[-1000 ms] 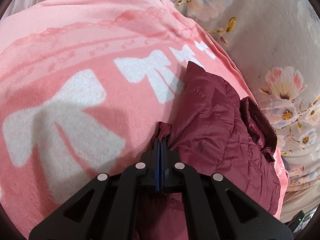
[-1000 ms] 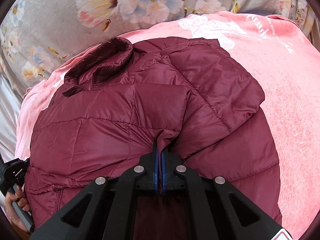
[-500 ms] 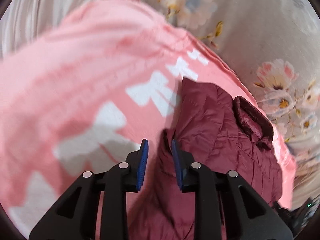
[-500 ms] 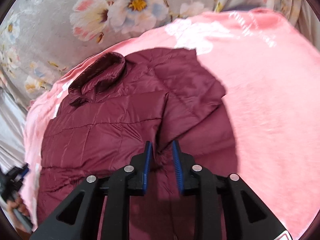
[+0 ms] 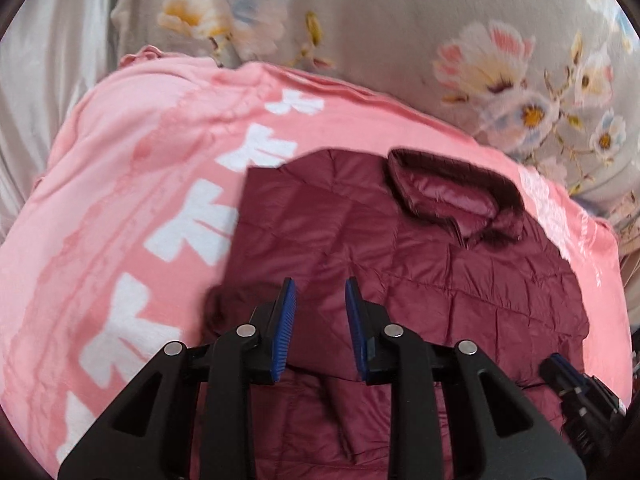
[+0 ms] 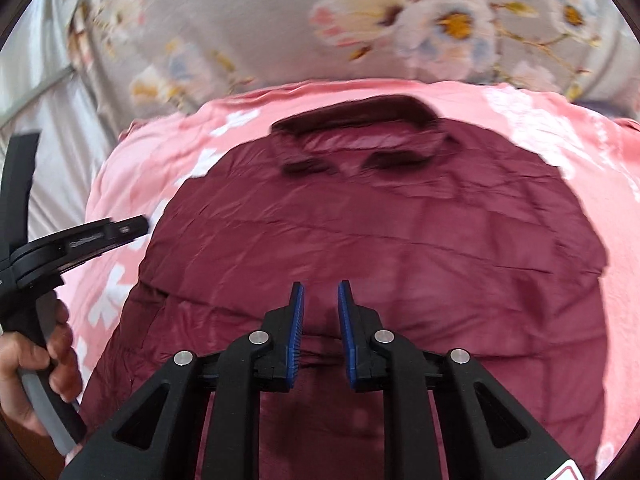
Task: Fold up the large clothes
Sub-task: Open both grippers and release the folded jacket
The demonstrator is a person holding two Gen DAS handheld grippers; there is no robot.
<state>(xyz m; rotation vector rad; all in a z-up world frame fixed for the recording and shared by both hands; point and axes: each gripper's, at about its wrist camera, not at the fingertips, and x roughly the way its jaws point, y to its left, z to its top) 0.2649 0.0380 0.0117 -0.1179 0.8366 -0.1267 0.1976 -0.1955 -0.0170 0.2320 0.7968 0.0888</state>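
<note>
A maroon quilted jacket (image 5: 420, 264) (image 6: 380, 240) lies flat on a pink blanket (image 5: 120, 200) (image 6: 624, 320), with its collar (image 5: 452, 196) (image 6: 360, 136) at the far end. A sleeve lies folded in along its left side, the cuff (image 5: 224, 304) near the blanket. My left gripper (image 5: 320, 292) hovers open above that sleeve with nothing between its blue pads. My right gripper (image 6: 320, 292) hangs over the jacket's lower middle. Its jaws are closing with a gap still between them and no cloth inside. A hand (image 6: 32, 360) holds the left gripper (image 6: 128, 228) at the left edge.
The blanket with white bows (image 5: 188, 224) covers a bed under a grey floral sheet (image 5: 400, 40) (image 6: 260, 32). Pale fabric (image 5: 52, 80) lies at the far left. The right gripper's body (image 5: 576, 396) shows at the lower right of the left wrist view.
Both grippers were shut on jacket fabric, then let go and drew up and back. The jacket now lies flat and farther off in both views.
</note>
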